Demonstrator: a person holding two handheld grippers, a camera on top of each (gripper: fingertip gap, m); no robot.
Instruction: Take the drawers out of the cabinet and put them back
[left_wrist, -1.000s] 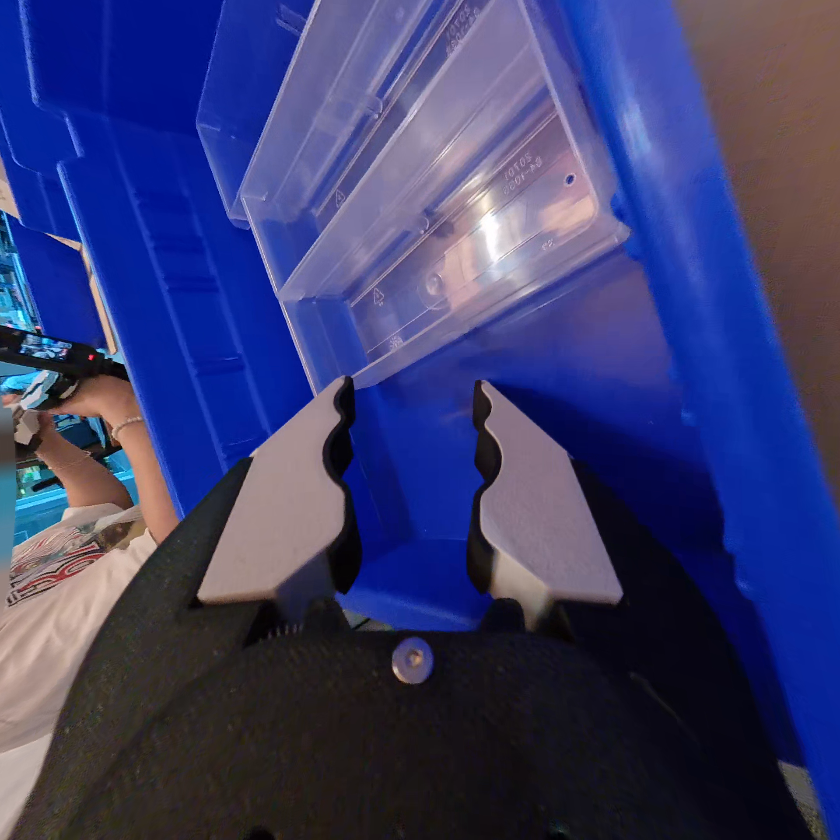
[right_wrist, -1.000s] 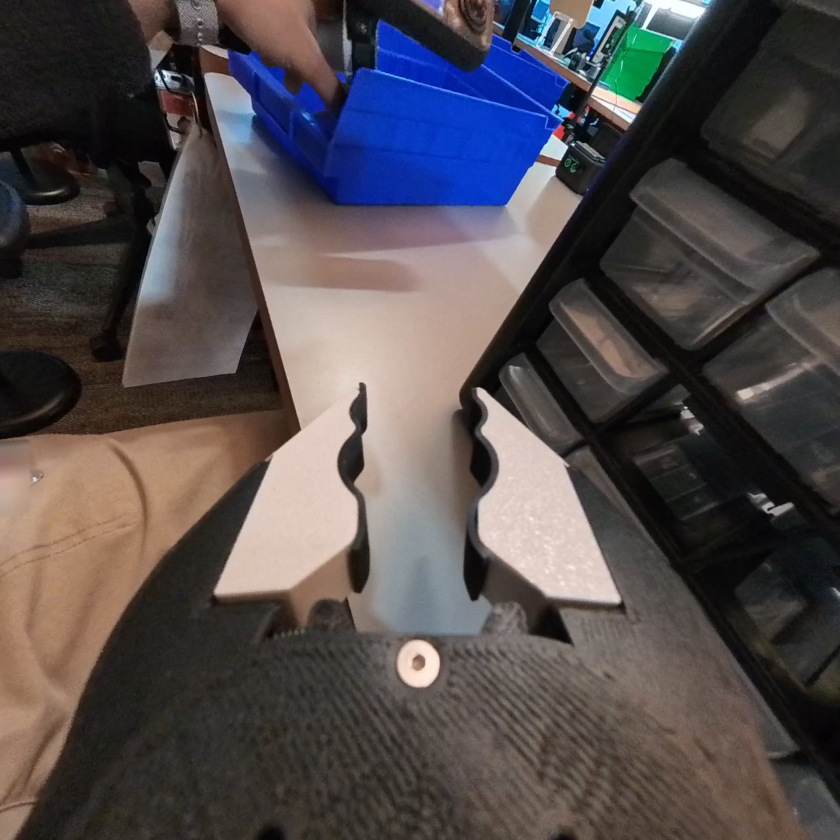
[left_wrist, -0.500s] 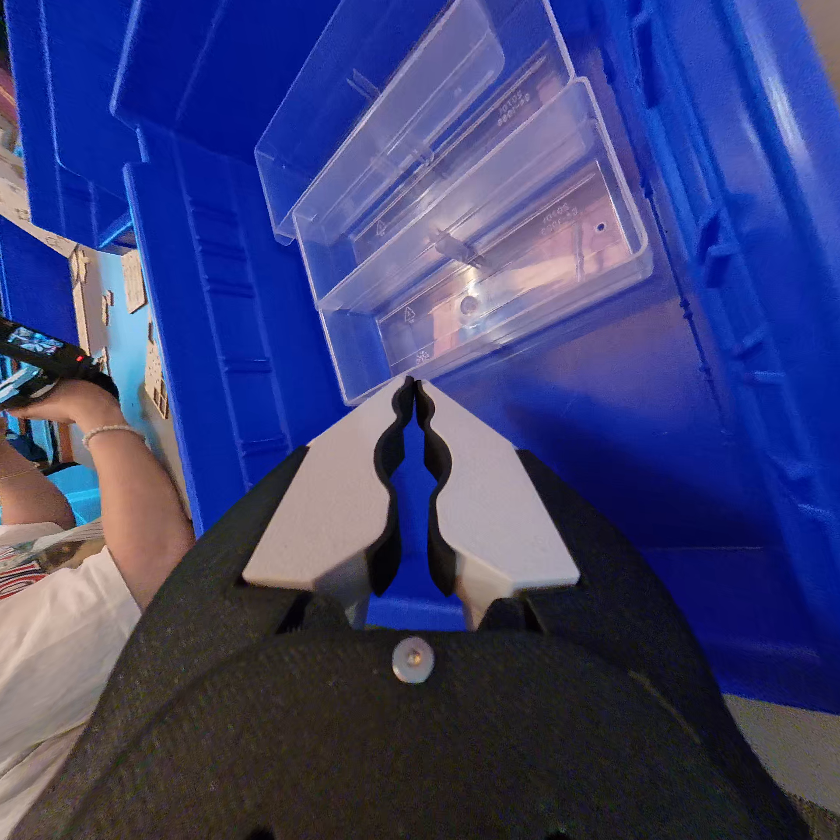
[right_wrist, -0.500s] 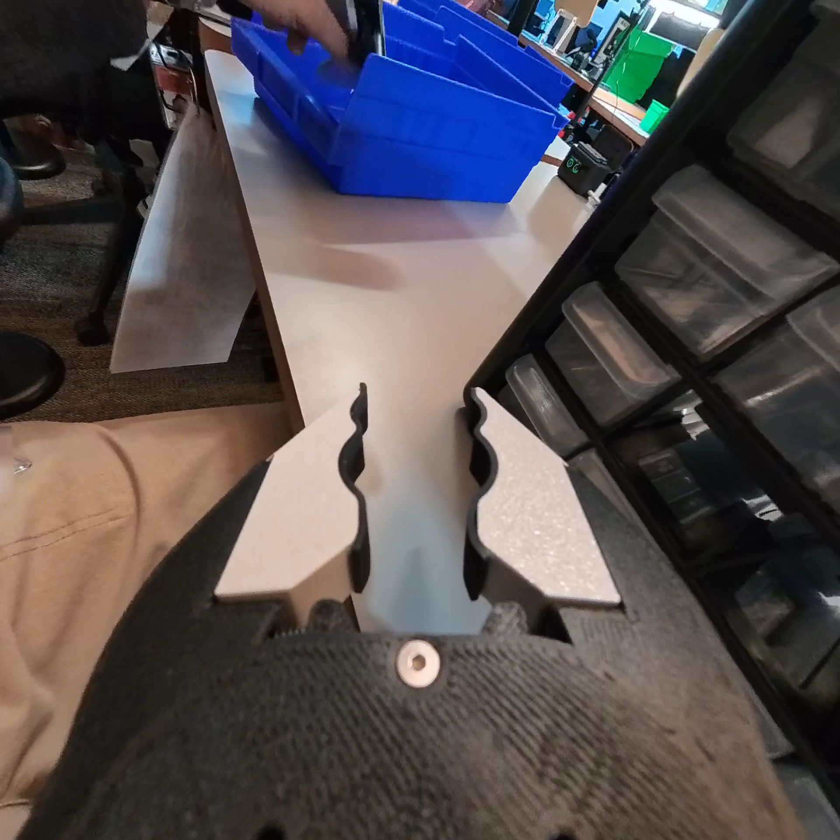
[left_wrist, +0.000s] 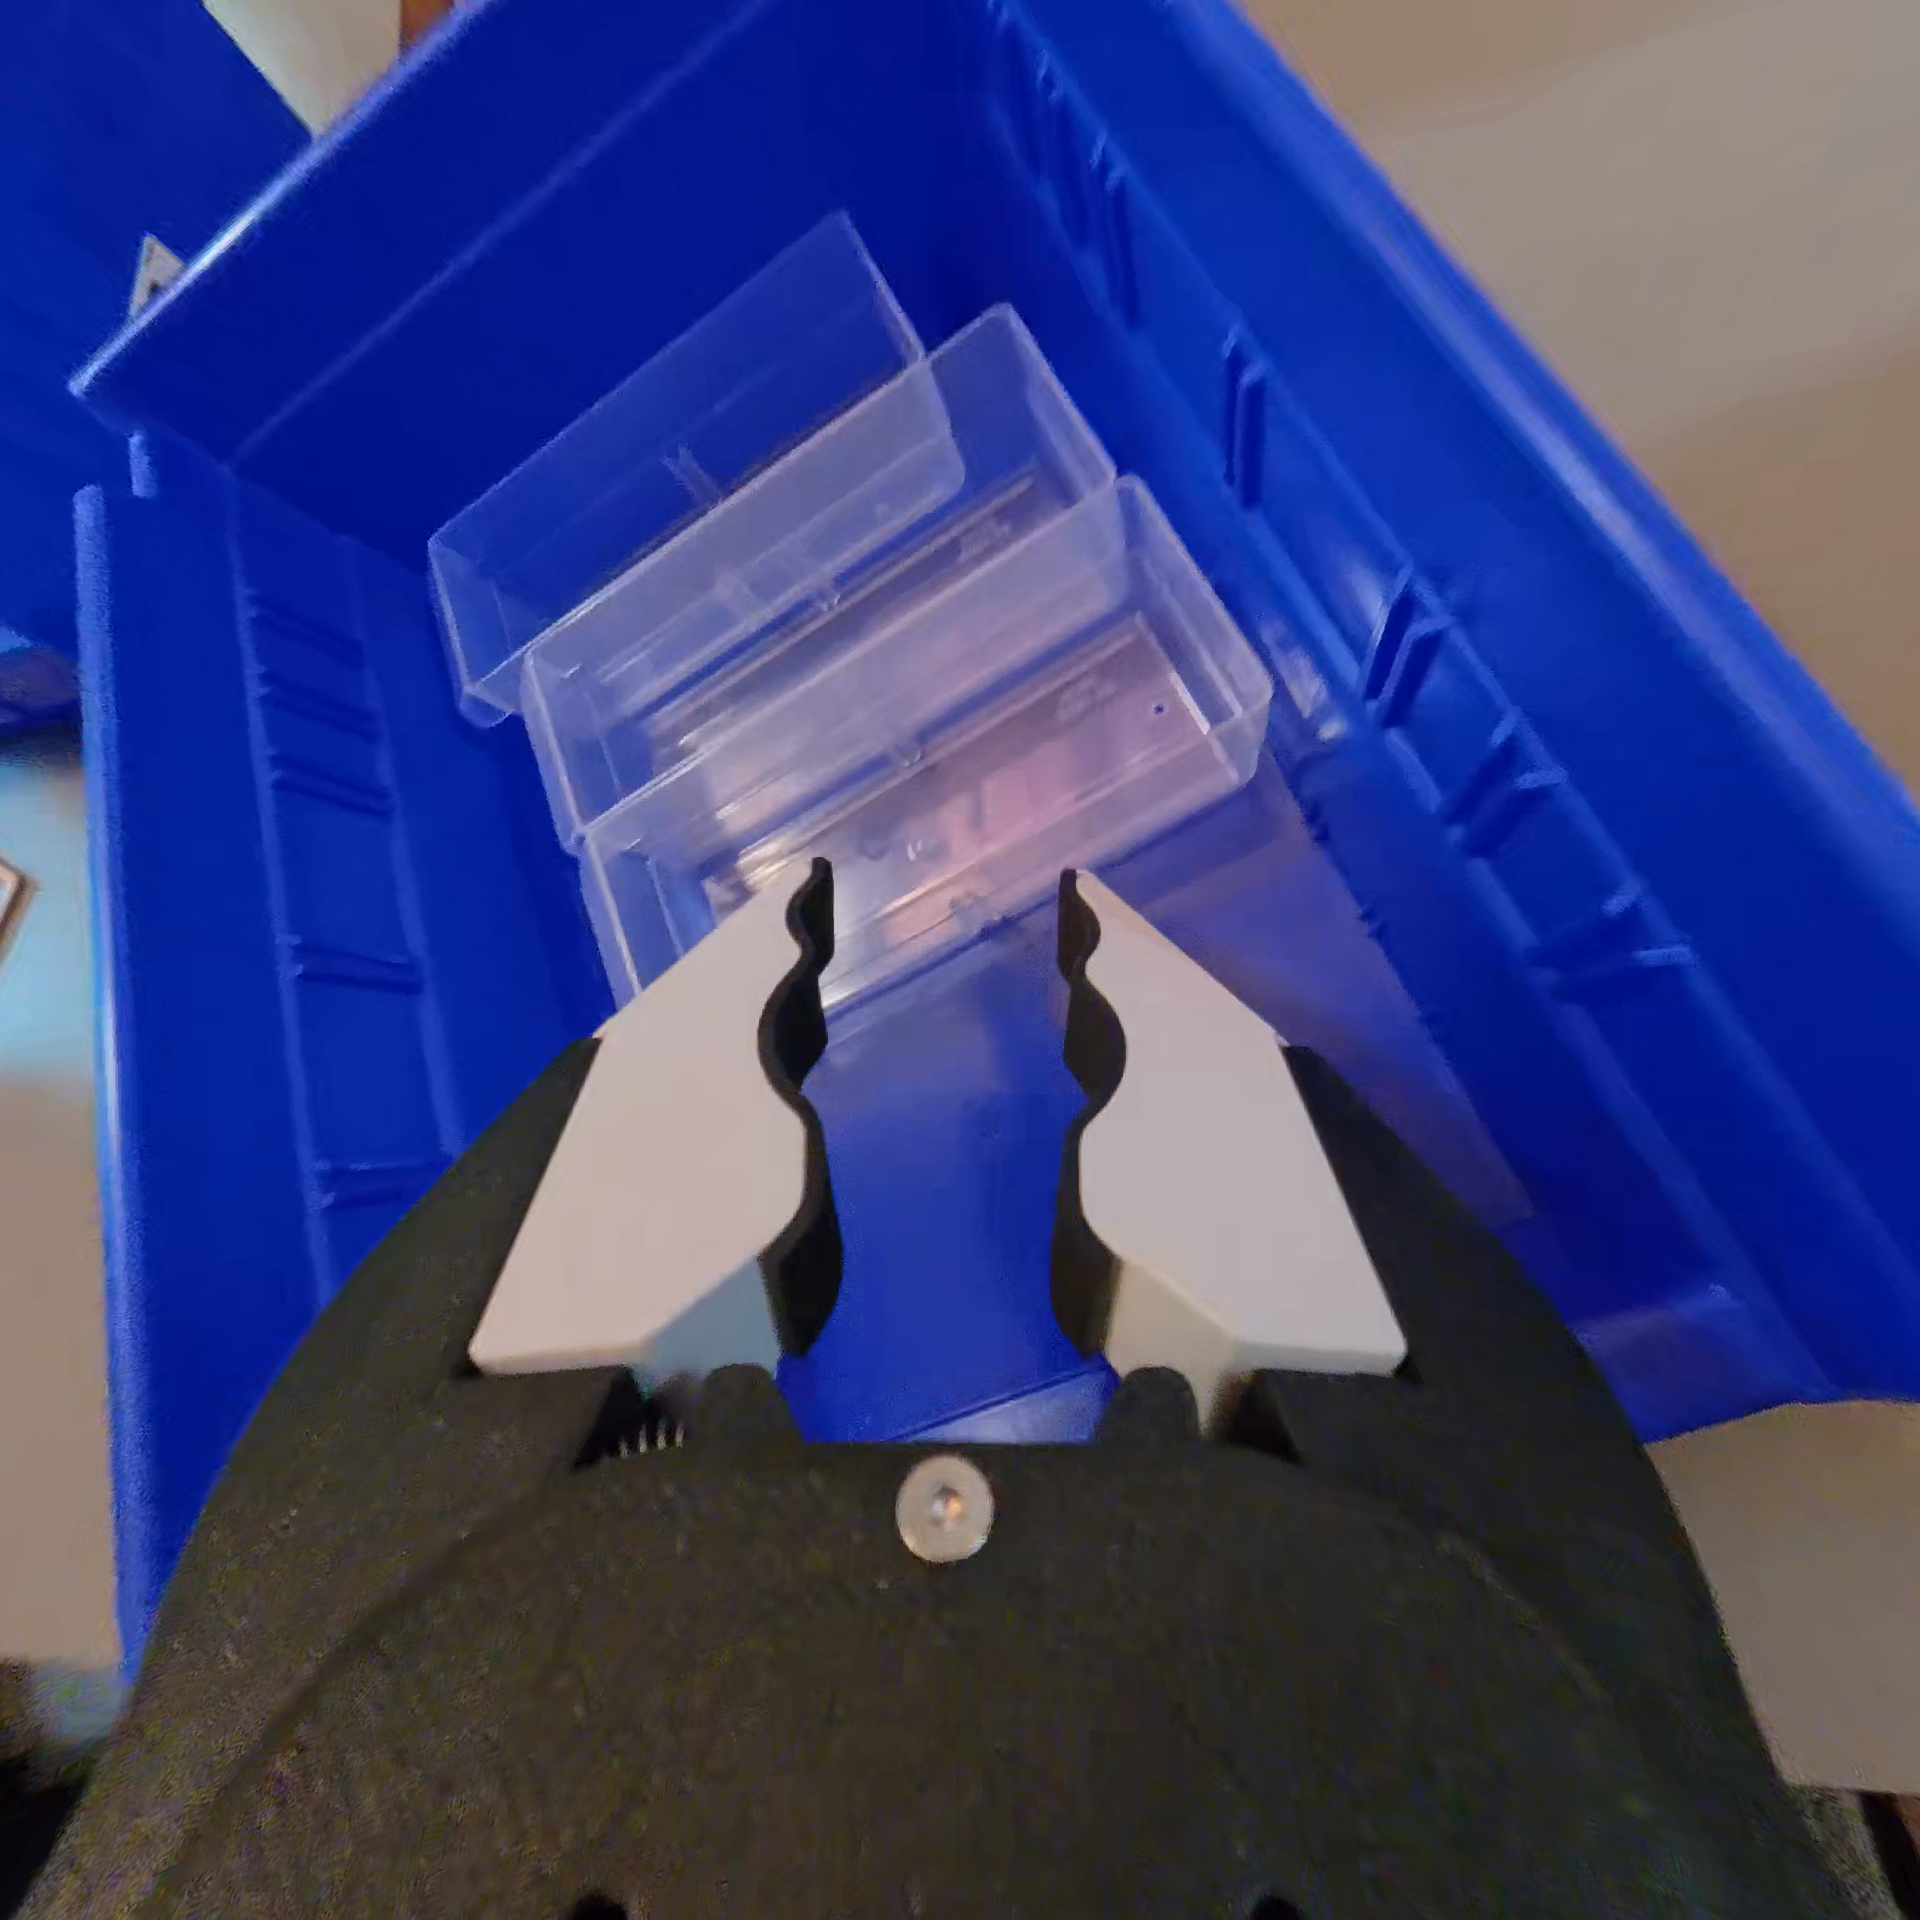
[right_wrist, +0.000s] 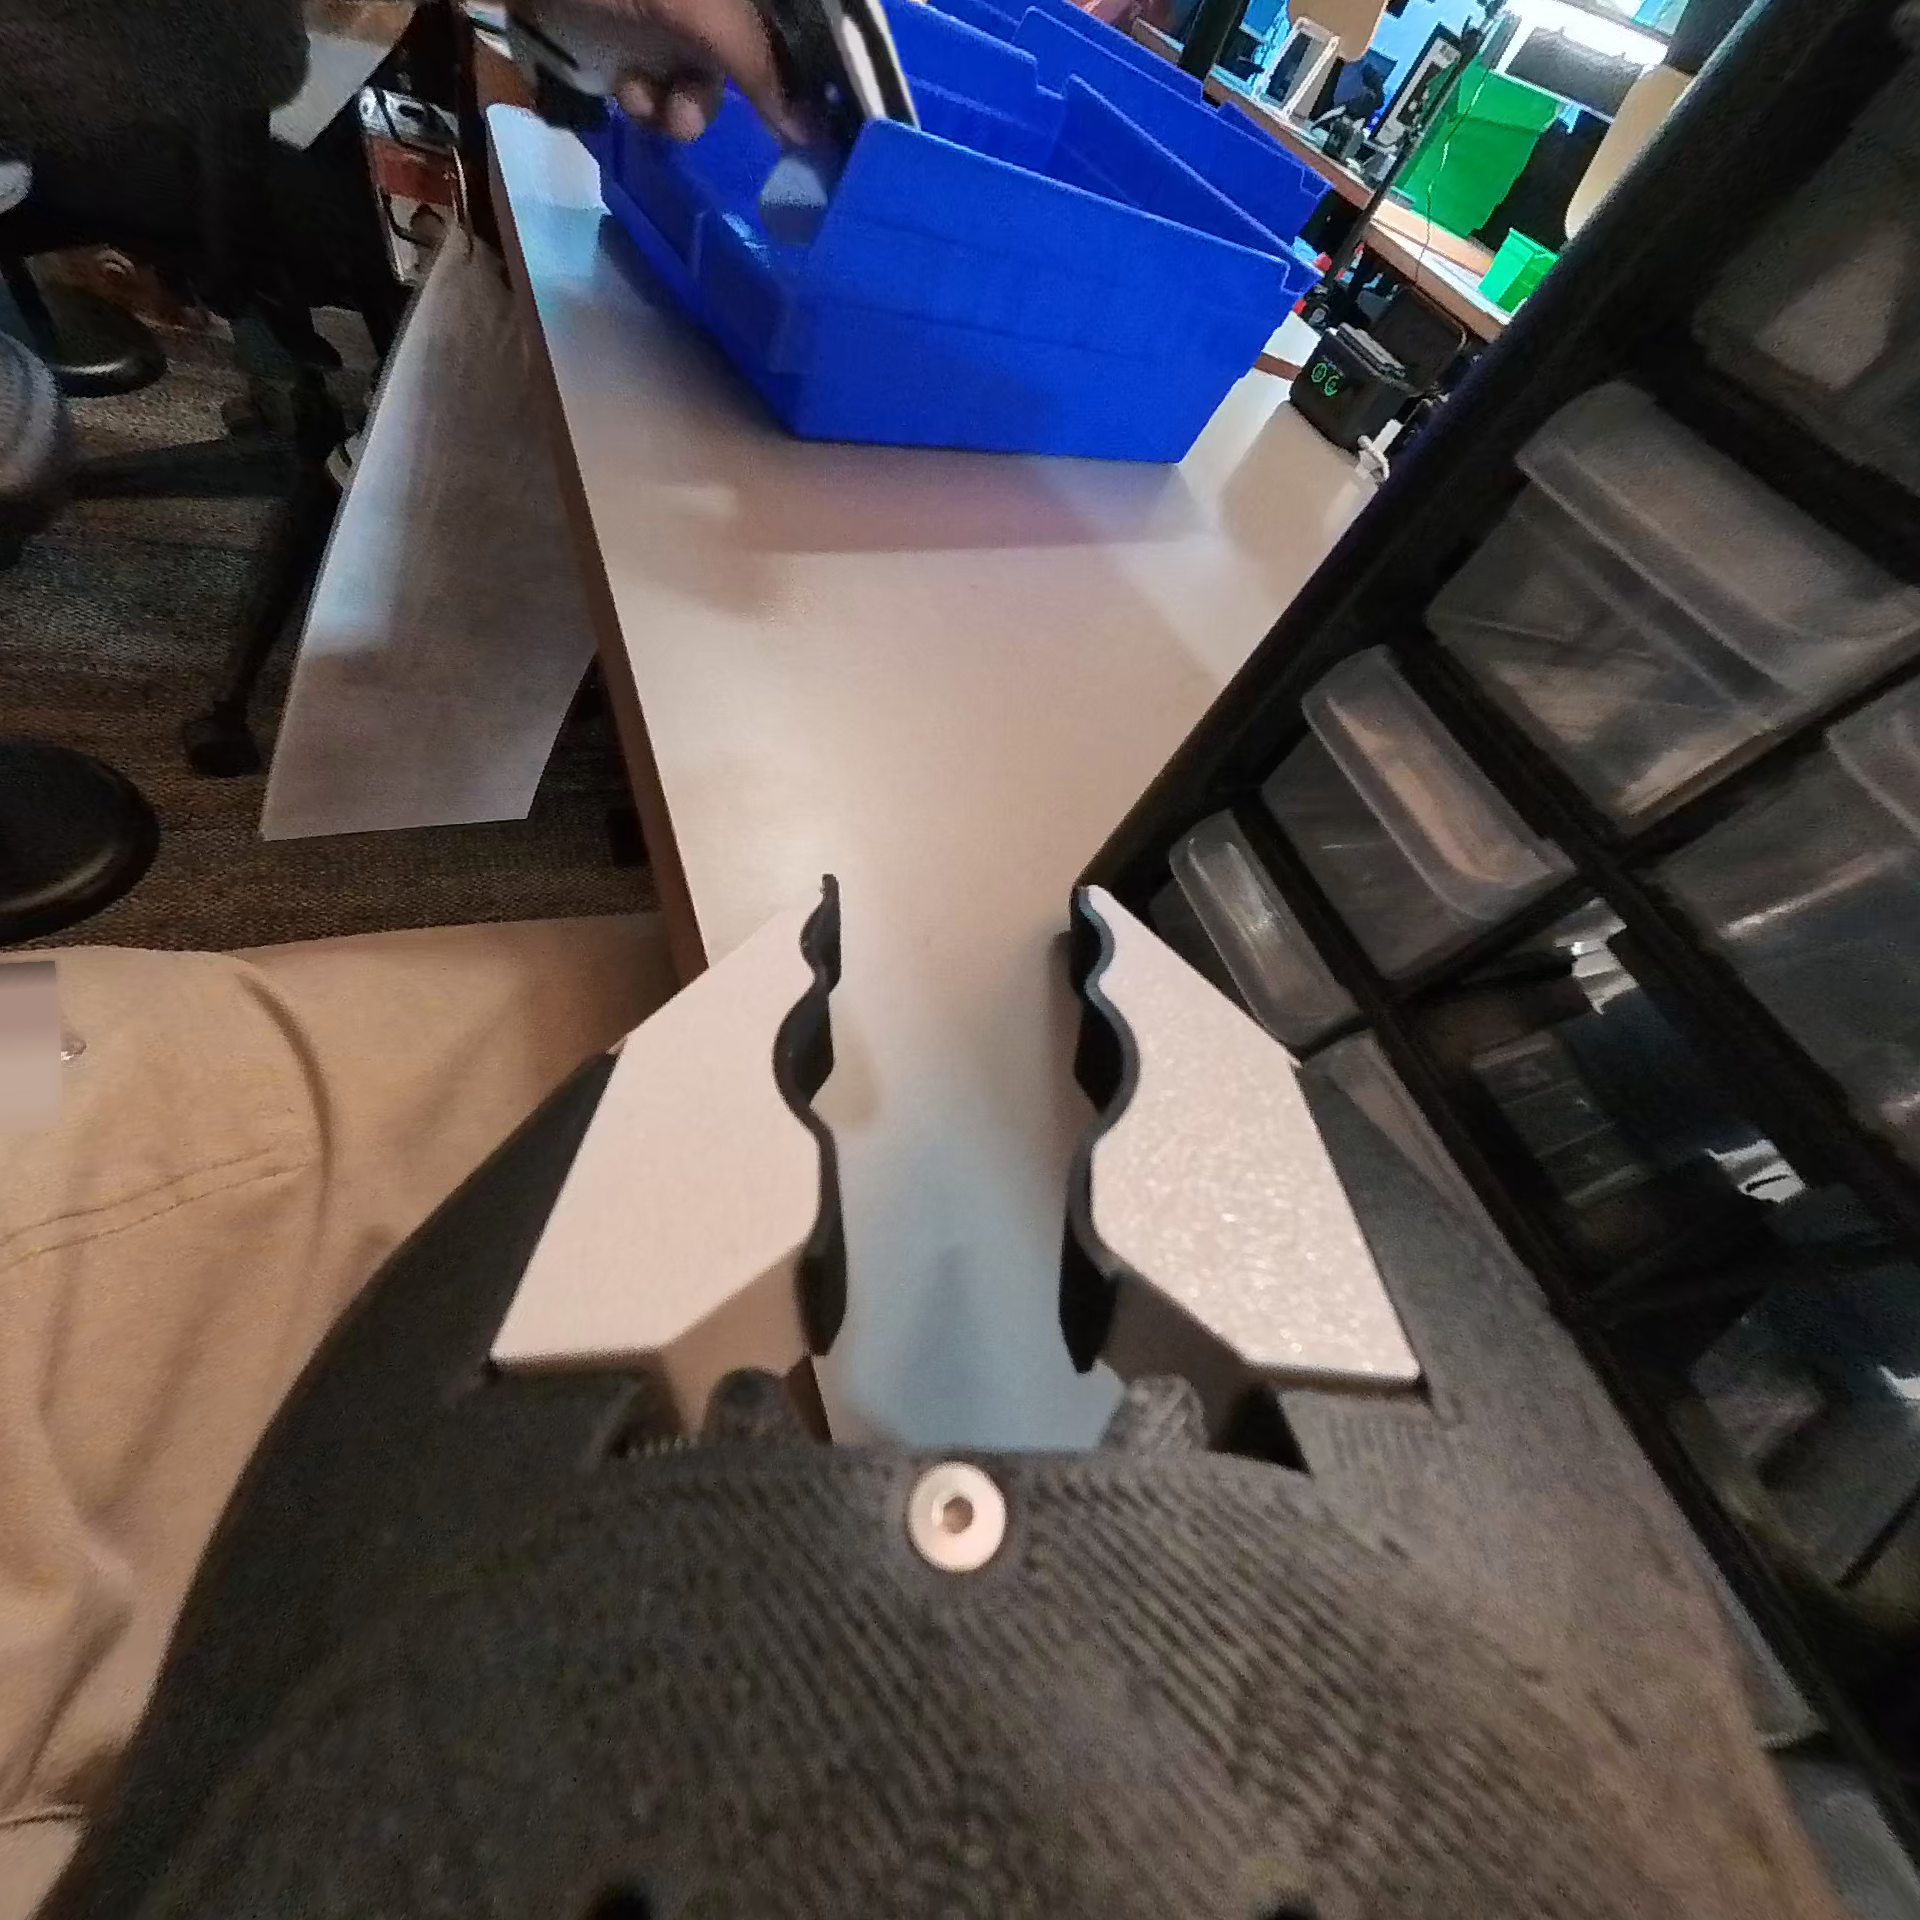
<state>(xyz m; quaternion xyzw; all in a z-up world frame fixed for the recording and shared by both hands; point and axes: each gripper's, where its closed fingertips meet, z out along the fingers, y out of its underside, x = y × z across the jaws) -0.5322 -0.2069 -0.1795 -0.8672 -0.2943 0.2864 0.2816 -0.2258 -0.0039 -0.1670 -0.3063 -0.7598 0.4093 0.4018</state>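
Observation:
Three clear plastic drawers (left_wrist: 914, 686) lie overlapping inside a blue bin (left_wrist: 1558, 727). My left gripper (left_wrist: 943, 883) is open and empty, its tips just above the near edge of the nearest drawer. In the right wrist view my right gripper (right_wrist: 951, 904) is open and empty, hovering over the grey table (right_wrist: 935, 644) beside the black cabinet (right_wrist: 1621, 831). The cabinet holds several clear drawers; one slot (right_wrist: 1558, 1081) near the gripper looks dark. The blue bin (right_wrist: 987, 312) stands at the far end of the table, with a hand and the left gripper (right_wrist: 831, 73) over it.
More blue bins (left_wrist: 125, 156) stand beside and behind the first one. A grey panel (right_wrist: 436, 582) hangs off the table's left edge above carpet and chair bases. A tan trouser leg (right_wrist: 208, 1195) is at the lower left. A small black device (right_wrist: 1351, 384) sits behind the bin.
My left gripper shut half a second ago, then opened again and drew back and up, so the drawers sit lower in view. The right gripper has barely moved.

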